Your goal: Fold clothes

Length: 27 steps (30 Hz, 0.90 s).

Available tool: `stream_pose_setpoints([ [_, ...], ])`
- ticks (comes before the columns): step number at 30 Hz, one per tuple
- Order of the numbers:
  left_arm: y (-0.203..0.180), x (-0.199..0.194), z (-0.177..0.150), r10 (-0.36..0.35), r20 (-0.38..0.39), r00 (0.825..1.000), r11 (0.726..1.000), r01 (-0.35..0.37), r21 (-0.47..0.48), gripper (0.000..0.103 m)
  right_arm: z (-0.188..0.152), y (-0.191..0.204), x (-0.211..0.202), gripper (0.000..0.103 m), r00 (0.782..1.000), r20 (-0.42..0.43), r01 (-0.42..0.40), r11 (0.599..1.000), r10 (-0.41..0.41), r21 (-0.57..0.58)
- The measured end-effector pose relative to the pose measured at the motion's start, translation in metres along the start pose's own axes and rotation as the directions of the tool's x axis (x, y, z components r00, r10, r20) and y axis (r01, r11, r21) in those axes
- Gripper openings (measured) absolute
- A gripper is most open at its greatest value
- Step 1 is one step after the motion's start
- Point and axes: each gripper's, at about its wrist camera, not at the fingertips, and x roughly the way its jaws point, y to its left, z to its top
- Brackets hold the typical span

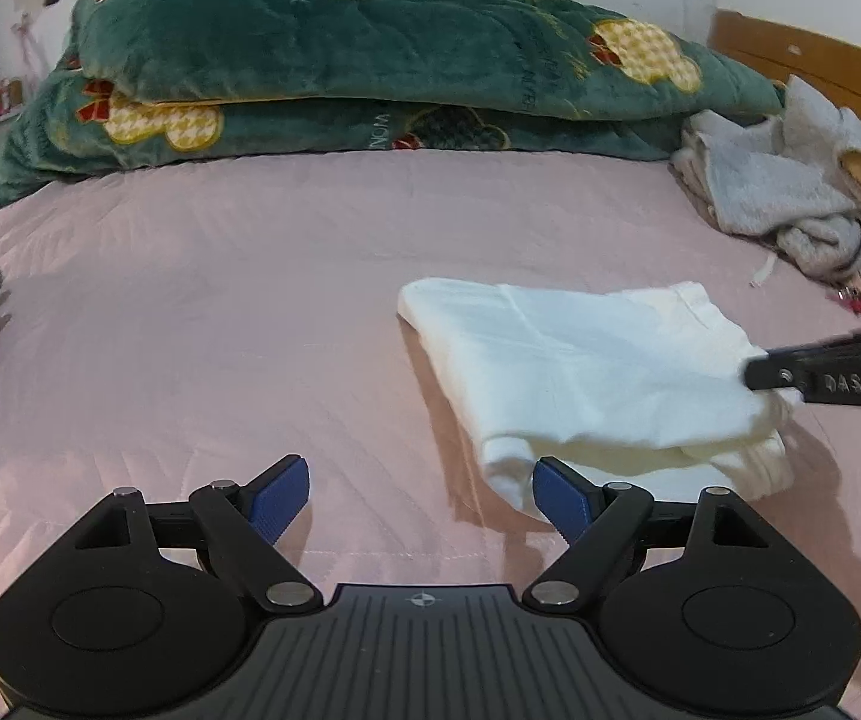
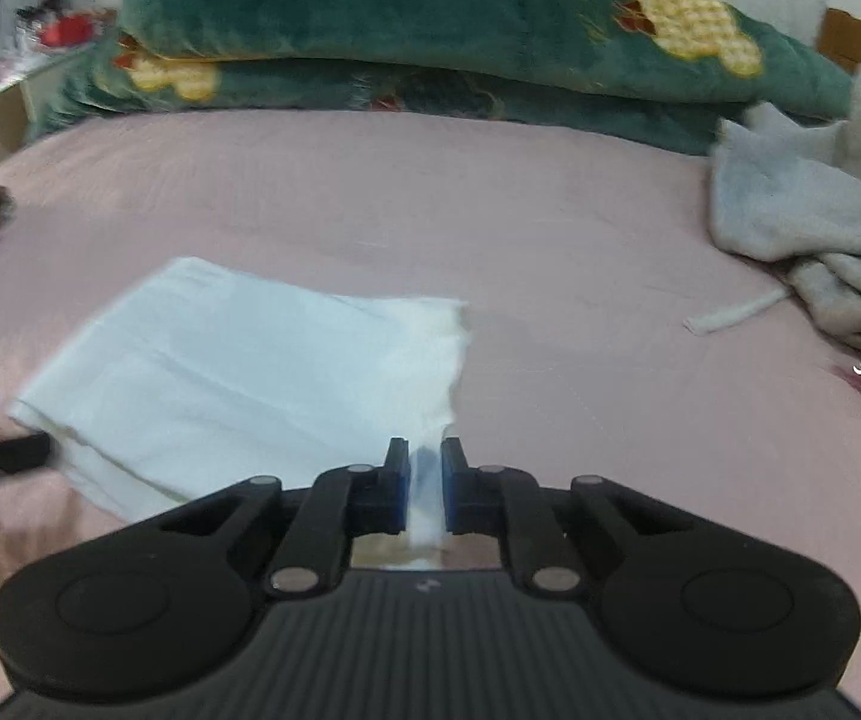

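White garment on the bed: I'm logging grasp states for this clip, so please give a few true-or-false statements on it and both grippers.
1. The right gripper is shut on the white garment. True.
2. The left gripper grips the garment. False: its fingers are spread open, holding nothing.
3. The garment lies on a pink bedsheet. True.
4. The grey clothes pile lies on the garment. False: it sits apart, by the green quilt.

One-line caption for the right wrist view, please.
Right gripper shut on a corner of the folded white garment on the pink bedsheet, grey clothes heaped to the right.
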Motion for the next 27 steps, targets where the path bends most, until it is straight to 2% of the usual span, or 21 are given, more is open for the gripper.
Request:
stream_pose_setpoints([
  [2, 0.006, -0.001, 0.003, -0.012, 0.001, 1.0, 0.999, 0.012, -0.043, 0.083, -0.007, -0.01, 0.018, 0.011, 0.995, -0.097, -0.008, 1.0, 0.01, 0.021],
  [4, 0.01, -0.002, 0.006, -0.026, 0.004, 1.0, 0.996, 0.027, -0.082, 0.083, -0.011, -0.021, 0.013, 0.012, 0.996, -0.082, -0.02, 0.998, 0.025, 0.061],
  [7, 0.012, -0.012, 0.013, -0.024, 0.054, 0.998, 0.992, 0.03, -0.12, 0.083, 0.0, -0.03, -0.016, 0.021, 1.0, 0.026, -0.012, 0.992, 0.009, 0.128],
  [9, 0.01, -0.017, 0.022, -0.01, 0.097, 0.995, 0.992, 0.022, -0.126, 0.084, 0.008, -0.024, -0.033, 0.037, 0.993, 0.1, -0.084, 0.987, 0.07, 0.14],
  [11, 0.006, -0.015, 0.033, -0.027, 0.114, 0.993, 0.99, 0.042, -0.137, 0.084, 0.015, -0.009, -0.036, 0.046, 0.984, 0.114, -0.148, 0.983, 0.136, 0.106],
  [12, 0.002, -0.011, 0.037, -0.032, 0.115, 0.993, 0.99, 0.047, -0.133, 0.085, 0.017, 0.002, -0.03, 0.05, 0.984, 0.101, -0.155, 0.985, 0.147, 0.08],
  [14, -0.009, 0.004, 0.039, -0.021, 0.086, 0.996, 0.996, 0.029, -0.088, 0.085, 0.019, 0.017, -0.01, 0.051, 0.988, 0.049, -0.147, 0.988, 0.145, 0.044],
  [17, -0.023, 0.044, 0.025, -0.006, -0.049, 0.999, 1.0, 0.006, 0.005, 0.085, 0.007, 0.023, 0.024, 0.051, 0.988, -0.07, -0.138, 0.989, 0.141, 0.046],
  [18, -0.023, 0.057, 0.015, -0.001, -0.105, 0.994, 1.0, 0.004, 0.025, 0.088, -0.003, 0.023, 0.028, 0.052, 0.988, -0.069, -0.137, 0.99, 0.138, 0.021],
  [19, -0.017, 0.062, 0.005, -0.009, -0.1, 0.995, 1.0, 0.01, 0.01, 0.093, -0.009, 0.026, 0.024, 0.052, 0.99, -0.055, -0.133, 0.991, 0.131, -0.018],
  [21, -0.005, 0.059, -0.003, -0.013, -0.078, 0.997, 1.0, 0.011, -0.026, 0.096, -0.013, 0.029, 0.017, 0.052, 0.991, -0.056, -0.126, 0.989, 0.122, -0.078],
  [23, -0.004, 0.053, 0.001, 0.012, -0.094, 0.995, 1.0, -0.011, 0.017, 0.096, -0.007, 0.03, 0.01, 0.053, 0.989, -0.083, -0.131, 0.986, 0.123, -0.1],
  [24, -0.003, 0.047, 0.004, 0.022, -0.089, 0.996, 0.999, -0.019, 0.033, 0.095, 0.0, 0.023, 0.007, 0.055, 0.989, -0.065, -0.139, 0.987, 0.135, -0.076],
  [25, -0.002, 0.046, 0.005, 0.021, -0.086, 0.996, 0.999, -0.018, 0.031, 0.094, 0.007, 0.017, 0.003, 0.058, 0.988, -0.047, -0.148, 0.988, 0.146, -0.053],
  [26, -0.004, 0.049, 0.006, 0.017, -0.088, 0.996, 1.0, -0.015, 0.025, 0.094, 0.014, 0.009, -0.001, 0.07, 0.988, -0.011, -0.155, 0.988, 0.155, -0.012],
  [27, -0.005, 0.052, 0.007, 0.013, -0.091, 0.996, 1.0, -0.011, 0.02, 0.094, 0.021, -0.001, -0.001, 0.088, 0.987, 0.023, -0.159, 0.986, 0.158, 0.042],
])
